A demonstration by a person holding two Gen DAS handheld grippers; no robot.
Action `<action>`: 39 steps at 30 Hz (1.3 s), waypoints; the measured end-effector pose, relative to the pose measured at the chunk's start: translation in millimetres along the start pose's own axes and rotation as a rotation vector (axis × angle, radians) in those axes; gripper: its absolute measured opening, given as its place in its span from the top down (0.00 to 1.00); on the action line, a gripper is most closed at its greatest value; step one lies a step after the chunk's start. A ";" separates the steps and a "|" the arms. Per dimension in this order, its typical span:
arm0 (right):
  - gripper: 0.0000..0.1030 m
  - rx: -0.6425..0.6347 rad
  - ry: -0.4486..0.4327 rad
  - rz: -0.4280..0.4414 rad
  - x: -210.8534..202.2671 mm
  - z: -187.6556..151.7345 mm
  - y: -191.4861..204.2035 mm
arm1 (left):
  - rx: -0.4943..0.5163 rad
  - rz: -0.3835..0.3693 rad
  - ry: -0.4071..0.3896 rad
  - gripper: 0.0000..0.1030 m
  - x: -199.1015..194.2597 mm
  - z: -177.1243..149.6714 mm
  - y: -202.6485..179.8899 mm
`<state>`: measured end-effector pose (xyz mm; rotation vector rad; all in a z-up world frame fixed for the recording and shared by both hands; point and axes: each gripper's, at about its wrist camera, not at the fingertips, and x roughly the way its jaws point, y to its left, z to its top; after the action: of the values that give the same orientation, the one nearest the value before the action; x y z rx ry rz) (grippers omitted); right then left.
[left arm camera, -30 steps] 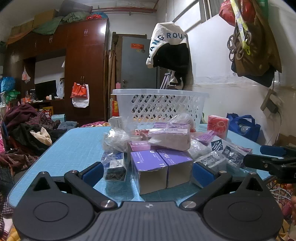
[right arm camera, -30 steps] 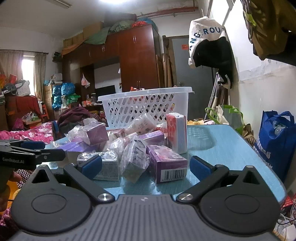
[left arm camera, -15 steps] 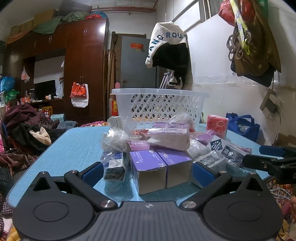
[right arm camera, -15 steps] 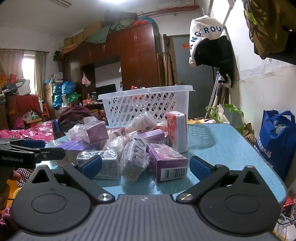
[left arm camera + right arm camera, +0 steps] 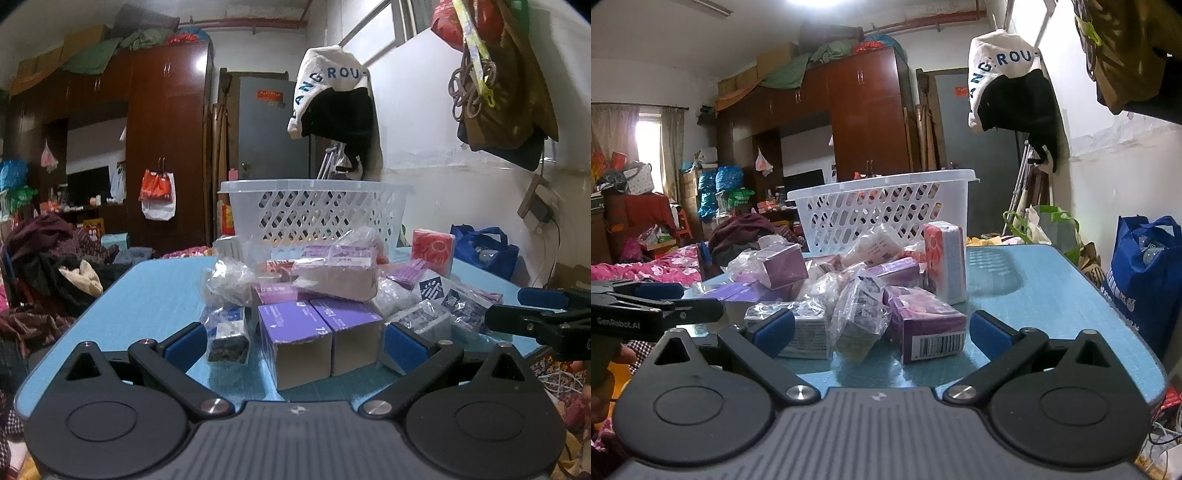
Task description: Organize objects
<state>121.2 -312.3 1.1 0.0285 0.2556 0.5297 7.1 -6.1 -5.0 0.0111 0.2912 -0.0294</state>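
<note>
Left wrist view, nearest first: the left gripper (image 5: 291, 338) sits low at the near edge of the blue table (image 5: 147, 291), its blue-padded jaws spread wide and holding nothing. Straight ahead between those jaws stand two purple boxes (image 5: 319, 332) side by side, their plain cardboard ends facing the camera and their long axes running away toward the basket. A small dark packet in clear wrap (image 5: 227, 332) stands just beside them, close to the left pad. These boxes look like the left gripper's natural first pick, since they lie dead ahead; the pair together nearly fills the gap, so taking one alone would probably need a shift sideways. From the right wrist view, the right gripper (image 5: 881, 330) is likewise wide and empty, and faces a purple carton with a barcode (image 5: 929, 325), lying flat with its end toward the camera, and a crinkled clear bag (image 5: 858, 314) just left of it. Rigid cardboard should grip cleanly; the loose, glossy film looks likely to slip. Behind these the heap rises: a wrapped box lying across the top, and a red-and-white tissue pack (image 5: 945, 262) standing upright. Farthest back, touching the pile, is the white lattice basket (image 5: 886, 210), hard plastic with an open top, seemingly the destination.
</note>
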 end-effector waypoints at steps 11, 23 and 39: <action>0.09 0.021 -0.028 -0.038 -2.2 3.2 -19.9 | -0.016 -0.048 -0.062 0.00 -3.3 6.3 16.8; 0.31 -0.020 0.026 -0.051 0.6 3.8 -33.5 | -0.058 -0.002 0.010 0.05 13.4 6.4 79.4; 0.53 -0.015 0.054 -0.014 10.6 3.2 -39.1 | -0.040 -0.033 0.067 0.15 44.2 -10.4 76.0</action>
<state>150.1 -340.6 -1.9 -0.0018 0.3043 0.5185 48.8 68.8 -27.1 -0.0324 0.3585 -0.0565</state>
